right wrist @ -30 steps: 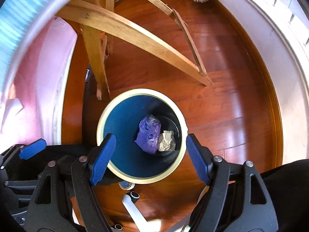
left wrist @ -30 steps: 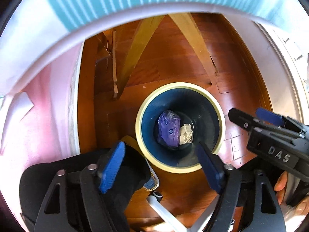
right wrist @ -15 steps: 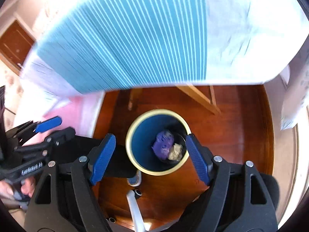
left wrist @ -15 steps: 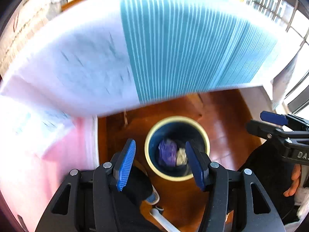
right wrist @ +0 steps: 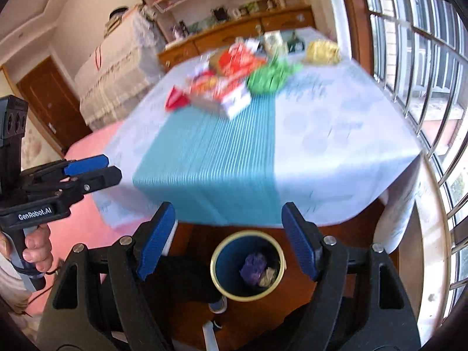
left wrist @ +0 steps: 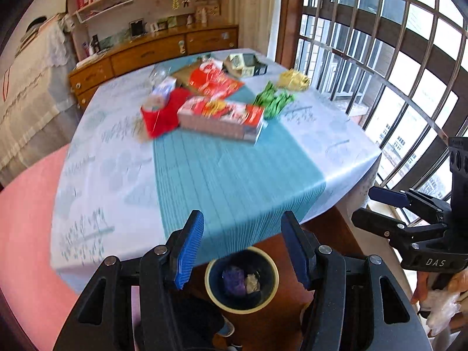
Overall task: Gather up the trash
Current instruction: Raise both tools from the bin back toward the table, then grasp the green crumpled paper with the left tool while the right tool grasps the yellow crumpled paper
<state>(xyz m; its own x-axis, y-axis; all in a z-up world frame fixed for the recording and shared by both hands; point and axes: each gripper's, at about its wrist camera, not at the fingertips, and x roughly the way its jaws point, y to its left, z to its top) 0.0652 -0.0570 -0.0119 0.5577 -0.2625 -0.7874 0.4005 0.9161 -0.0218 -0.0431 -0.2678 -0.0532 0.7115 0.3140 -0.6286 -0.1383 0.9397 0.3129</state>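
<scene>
Blue bin point(left wrist: 241, 280) at 6 o'clock below counter point(left wrist: 117, 175); left gripper point(left wrist: 242, 251) and right gripper point(right wrist: 228, 242), fingers spread, empty.

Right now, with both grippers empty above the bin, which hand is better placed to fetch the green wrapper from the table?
Right, probably. The green wrapper lies toward the window side of the table, the right gripper's side, and its jaws stand wider than the left gripper's. The margin is small; both hang over the bin.
</scene>
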